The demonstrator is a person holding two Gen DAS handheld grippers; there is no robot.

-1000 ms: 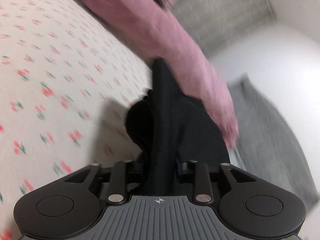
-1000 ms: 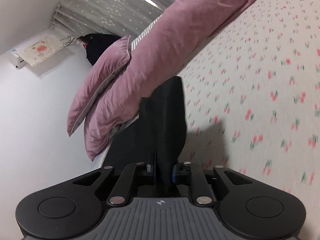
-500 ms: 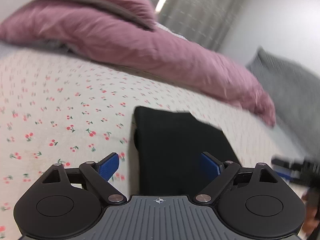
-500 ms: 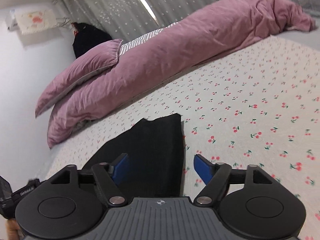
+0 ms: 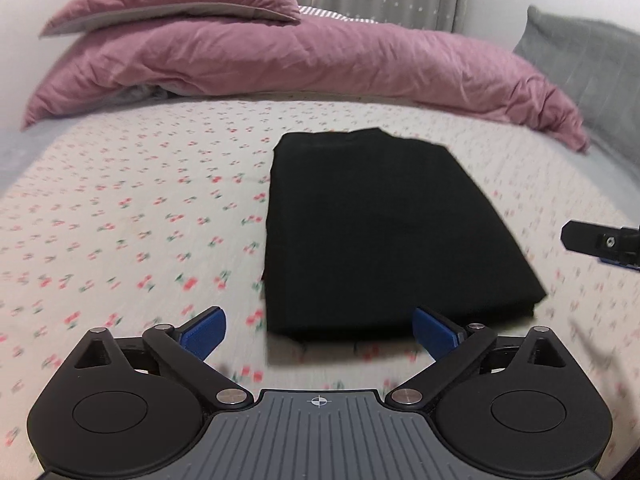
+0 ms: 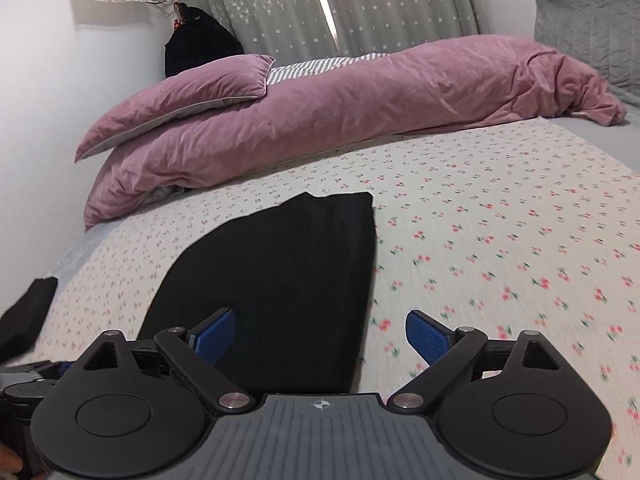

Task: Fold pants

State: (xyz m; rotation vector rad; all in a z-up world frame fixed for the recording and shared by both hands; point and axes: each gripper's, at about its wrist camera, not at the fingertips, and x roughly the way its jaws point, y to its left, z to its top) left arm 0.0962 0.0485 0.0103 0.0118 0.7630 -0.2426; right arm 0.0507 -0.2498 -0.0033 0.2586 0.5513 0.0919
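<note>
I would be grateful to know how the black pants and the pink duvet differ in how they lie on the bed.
The black pants lie flat, folded into a neat rectangle; the pink duvet is bunched into a long, rumpled roll. The pants sit mid-bed near the open left gripper; the duvet runs along the far edge. Both rest on the cherry-print sheet.
</note>
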